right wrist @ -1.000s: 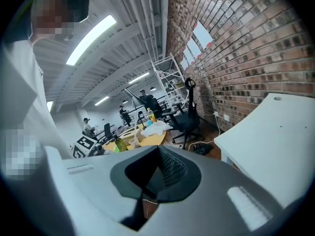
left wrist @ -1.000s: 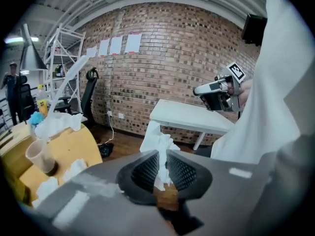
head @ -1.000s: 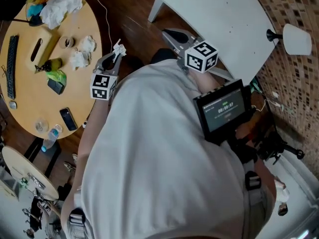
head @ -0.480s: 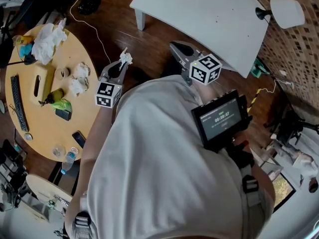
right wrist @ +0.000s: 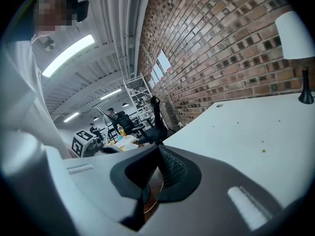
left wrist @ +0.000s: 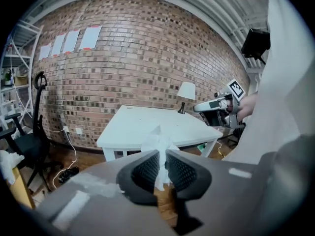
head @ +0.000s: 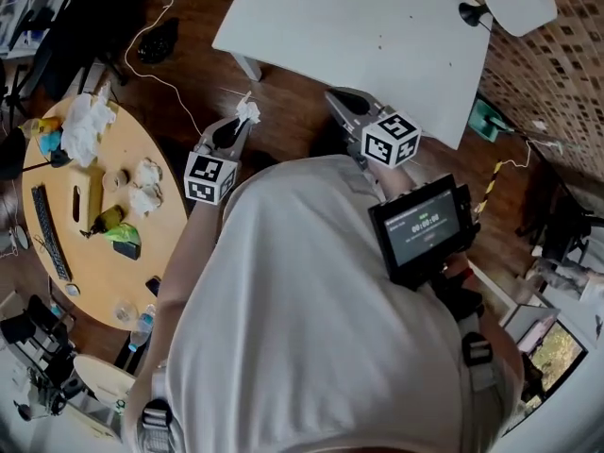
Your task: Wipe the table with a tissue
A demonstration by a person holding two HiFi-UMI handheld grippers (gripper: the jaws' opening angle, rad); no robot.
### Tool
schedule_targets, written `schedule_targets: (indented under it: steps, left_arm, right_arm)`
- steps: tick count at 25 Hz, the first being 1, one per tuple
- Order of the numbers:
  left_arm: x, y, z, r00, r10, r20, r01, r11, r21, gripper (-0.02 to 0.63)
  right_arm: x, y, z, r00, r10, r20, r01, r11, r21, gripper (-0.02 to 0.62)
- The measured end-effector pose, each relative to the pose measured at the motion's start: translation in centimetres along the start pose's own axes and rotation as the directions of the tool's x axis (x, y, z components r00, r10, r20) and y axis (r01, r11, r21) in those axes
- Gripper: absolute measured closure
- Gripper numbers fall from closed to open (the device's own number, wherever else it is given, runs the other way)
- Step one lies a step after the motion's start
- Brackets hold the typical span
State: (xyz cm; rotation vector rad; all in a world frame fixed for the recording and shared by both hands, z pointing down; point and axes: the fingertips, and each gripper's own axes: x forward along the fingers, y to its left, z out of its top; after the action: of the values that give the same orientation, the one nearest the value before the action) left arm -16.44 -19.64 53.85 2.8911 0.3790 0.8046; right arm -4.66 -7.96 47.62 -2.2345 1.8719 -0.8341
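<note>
The left claw point(left wrist: 160, 154) is pinching a white tissue point(left wrist: 157, 142), and a crumpled tuft of it sticks up past the pads. In the head view the tissue hangs over the dark wooden floor point(head: 283, 102), close to the near edge of the white table point(head: 377, 36) but not touching it. The right claw point(right wrist: 158, 150) is pressed together with nothing between its pads, beside the same table, where a white-shaded lamp point(right wrist: 295, 38) stands near the brick wall point(right wrist: 206, 48).

shirt point(head: 302, 328): white | left hand-held gripper point(head: 242, 125): grey, black-white marker cube point(head: 209, 177)
</note>
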Motion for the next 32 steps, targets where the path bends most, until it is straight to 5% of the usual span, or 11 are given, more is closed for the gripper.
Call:
schedule_targets:
  steps: [4, 17, 32]
  left_arm:
    - [4.0, -1.9, 2.3, 0.998, -0.058, -0.018, 0.058, 0.998, -0.032, 0.566]
    - [16.5, -7.1, 9.7, 0.981, -0.172, -0.093, 0.183, 0.976, 0.115, 0.566]
    - [23.9, -9.2, 11.4, 0.967, -0.205, -0.153, 0.222, 0.97, 0.1, 0.566]
  right_arm:
    - [-2.8, -4.2, 1.2, 0.999, -0.049, 0.019, 0.048, 0.998, 0.033, 0.588]
    - [-11.9, -14.9, 3.6, 0.973, -0.194, 0.122, 0.179, 0.976, 0.122, 0.588]
    - [-16.8, -20.9, 3.3, 0.943, -0.284, 0.176, 0.248, 0.948, 0.201, 0.588]
